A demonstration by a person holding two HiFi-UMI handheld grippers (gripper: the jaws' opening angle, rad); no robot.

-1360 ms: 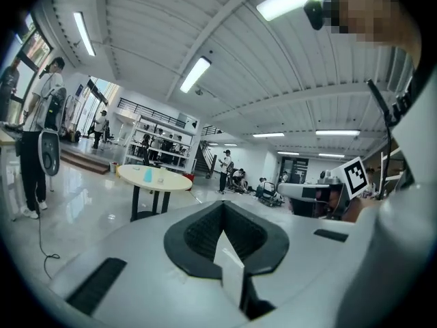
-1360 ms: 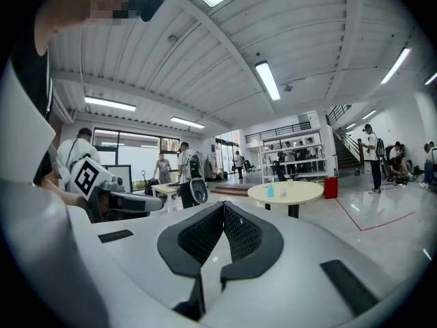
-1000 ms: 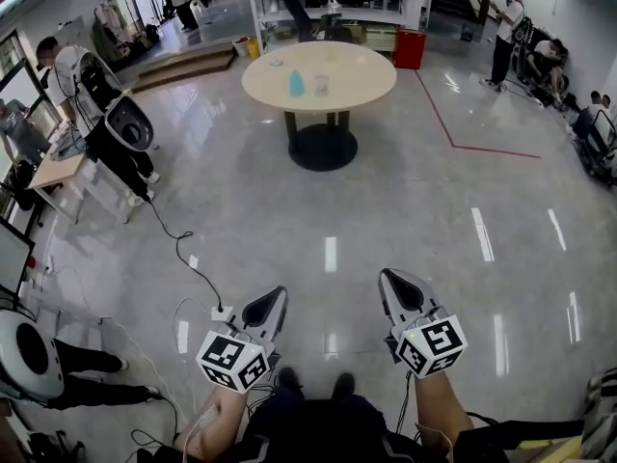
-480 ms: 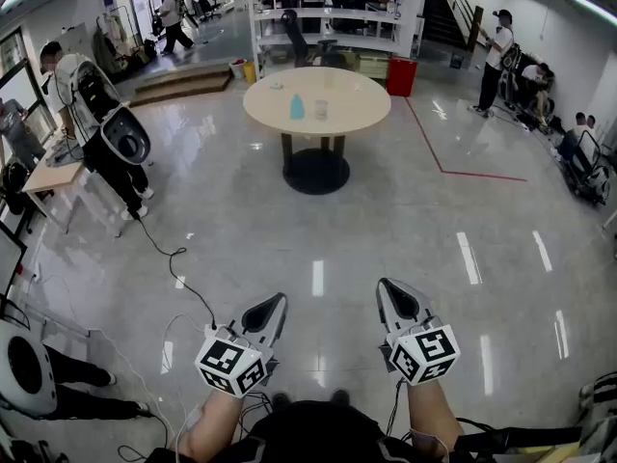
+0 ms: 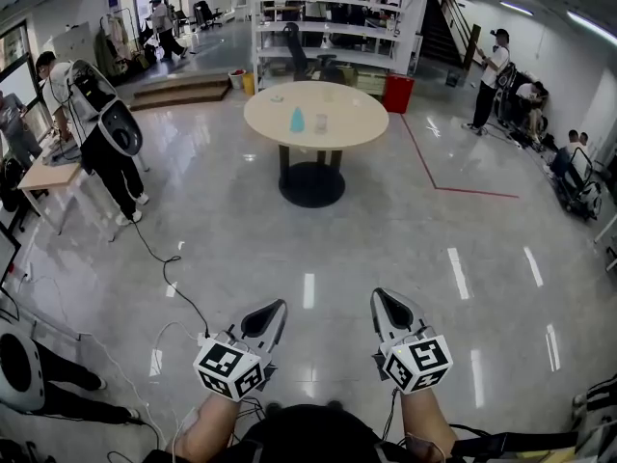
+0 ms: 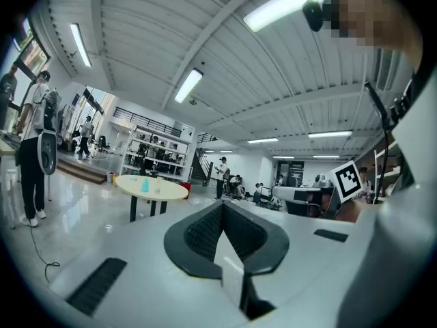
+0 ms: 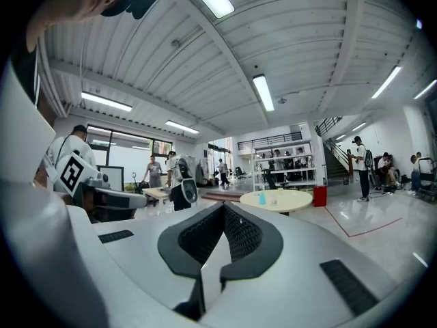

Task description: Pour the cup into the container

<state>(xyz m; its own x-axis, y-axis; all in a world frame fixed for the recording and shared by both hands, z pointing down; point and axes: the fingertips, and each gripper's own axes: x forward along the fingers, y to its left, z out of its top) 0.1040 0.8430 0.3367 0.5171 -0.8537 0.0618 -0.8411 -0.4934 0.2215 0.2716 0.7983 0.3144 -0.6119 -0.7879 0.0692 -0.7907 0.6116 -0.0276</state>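
A round cream table (image 5: 347,128) stands far ahead across the shiny floor. On it are a small blue cup (image 5: 297,121) and, just to its right, a clear container (image 5: 320,122). My left gripper (image 5: 275,309) and right gripper (image 5: 383,300) are held side by side low in the head view, both shut and empty, pointing level toward the table and well short of it. The left gripper view shows its jaws (image 6: 222,209) closed, with the blue cup (image 6: 145,184) small in the distance. In the right gripper view the closed jaws (image 7: 223,208) point at the table (image 7: 293,201).
A black cable (image 5: 169,268) snakes over the floor at left. A white and black machine (image 5: 108,114) and a person stand at left beside a small desk (image 5: 43,174). Behind the table are shelving (image 5: 328,17) and a red bin (image 5: 397,93). Red floor tape (image 5: 453,189) and more people are at right.
The view has advanced a little over the floor toward the table. Both grippers, still shut, sit slightly higher in the head view.
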